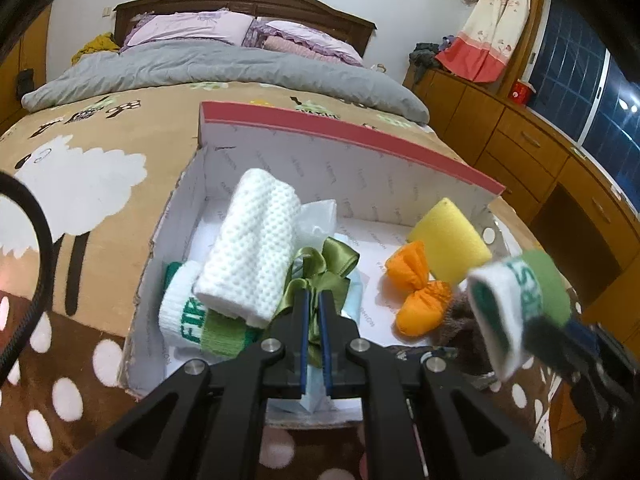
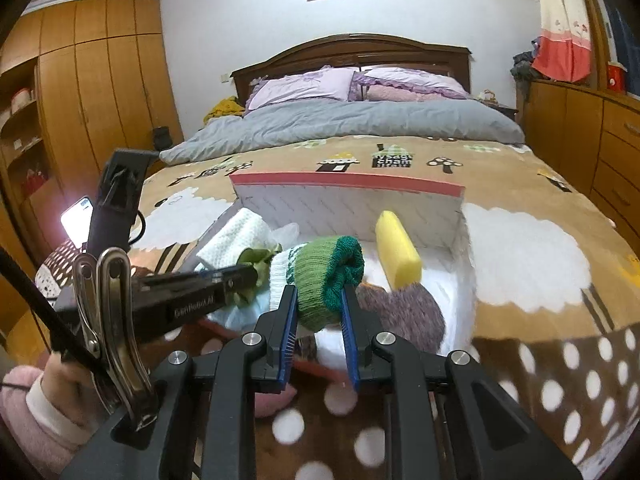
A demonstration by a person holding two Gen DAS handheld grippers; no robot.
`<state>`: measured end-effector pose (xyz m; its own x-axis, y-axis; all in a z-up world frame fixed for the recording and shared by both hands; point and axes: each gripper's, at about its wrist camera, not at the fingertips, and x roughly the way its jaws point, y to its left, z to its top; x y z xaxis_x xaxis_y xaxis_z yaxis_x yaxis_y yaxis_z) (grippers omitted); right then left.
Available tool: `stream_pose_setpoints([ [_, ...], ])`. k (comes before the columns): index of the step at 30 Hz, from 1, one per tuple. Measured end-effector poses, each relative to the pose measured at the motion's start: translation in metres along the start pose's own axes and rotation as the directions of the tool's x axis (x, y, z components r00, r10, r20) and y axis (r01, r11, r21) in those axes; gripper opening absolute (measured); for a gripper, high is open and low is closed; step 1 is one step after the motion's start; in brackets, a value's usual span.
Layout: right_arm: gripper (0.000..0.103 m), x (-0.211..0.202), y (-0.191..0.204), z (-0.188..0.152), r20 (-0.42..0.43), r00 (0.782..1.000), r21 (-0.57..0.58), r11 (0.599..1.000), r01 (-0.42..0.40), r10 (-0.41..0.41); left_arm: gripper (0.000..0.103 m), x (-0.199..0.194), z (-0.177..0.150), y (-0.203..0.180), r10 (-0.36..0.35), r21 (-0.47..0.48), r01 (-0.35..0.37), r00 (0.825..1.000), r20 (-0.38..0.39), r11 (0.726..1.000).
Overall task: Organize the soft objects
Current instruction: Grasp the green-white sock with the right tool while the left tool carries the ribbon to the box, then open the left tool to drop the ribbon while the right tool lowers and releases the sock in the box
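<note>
My left gripper [image 1: 315, 298] is shut on an olive green satin ribbon bow [image 1: 332, 260], low over the open white shoebox [image 1: 360, 160]. In the box lie a rolled white towel [image 1: 252, 248], a white and green sock [image 1: 188, 316], an orange cloth bow [image 1: 416, 292] and a yellow sponge [image 1: 448, 236]. My right gripper [image 2: 319, 292] is shut on a rolled green and white sock [image 2: 328, 276], held over the box's near edge. In the left wrist view that sock [image 1: 516, 300] hangs blurred at the right. A purple-grey knit piece [image 2: 404, 308] lies under it.
The box stands on a brown bed blanket [image 2: 520, 240] with sheep and white dots; its red-edged lid [image 2: 348, 182] stands upright at the back. A grey duvet [image 2: 360, 124] and pillows lie beyond. Wooden cabinets [image 1: 520, 140] run along the right. A pink-sleeved arm [image 2: 32, 420] is lower left.
</note>
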<state>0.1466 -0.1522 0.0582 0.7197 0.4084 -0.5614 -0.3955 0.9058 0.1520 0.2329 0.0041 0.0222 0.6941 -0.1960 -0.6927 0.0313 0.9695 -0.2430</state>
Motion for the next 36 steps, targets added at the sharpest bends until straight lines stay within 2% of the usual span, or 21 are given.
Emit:
stream_pose_setpoints([
  [7, 0.022, 0.037, -0.014, 0.012, -0.024, 1.000, 0.035, 0.999, 0.009, -0.008, 0.005, 0.008, 0.002, 0.008, 0.003, -0.024, -0.003, 1.000, -0.002, 1.000],
  [15, 0.022, 0.069, -0.028, 0.022, -0.046, 0.998, 0.034, 0.998, 0.048, -0.046, 0.006, 0.010, 0.002, 0.002, 0.021, 0.001, -0.021, 1.000, 0.008, 1.000],
  [25, 0.022, 0.097, -0.039, 0.015, -0.108, 0.991, 0.037, 0.996, 0.085, -0.080, 0.007, 0.014, 0.003, 0.001, 0.023, -0.001, -0.023, 1.000, 0.015, 1.000],
  [27, 0.023, 0.096, -0.039, 0.015, -0.104, 0.992, 0.040, 0.996, 0.077, -0.073, 0.017, 0.011, 0.001, 0.001, 0.009, -0.002, -0.009, 1.000, 0.016, 1.000],
  [29, 0.024, 0.092, -0.041, 0.016, -0.098, 0.993, 0.054, 0.996, 0.071, -0.066, 0.031, 0.007, 0.000, -0.002, -0.015, 0.007, 0.015, 1.000, 0.009, 1.000],
  [32, 0.029, 0.086, -0.044, 0.016, -0.085, 0.996, 0.082, 0.995, 0.049, -0.042, 0.043, 0.002, -0.002, -0.010, -0.013, 0.035, 0.013, 1.000, 0.012, 0.999],
  [36, 0.036, 0.076, -0.042, 0.018, -0.059, 0.997, 0.077, 0.996, 0.050, -0.045, 0.051, -0.009, -0.005, -0.018, -0.020, 0.070, 0.018, 1.000, 0.023, 0.997],
])
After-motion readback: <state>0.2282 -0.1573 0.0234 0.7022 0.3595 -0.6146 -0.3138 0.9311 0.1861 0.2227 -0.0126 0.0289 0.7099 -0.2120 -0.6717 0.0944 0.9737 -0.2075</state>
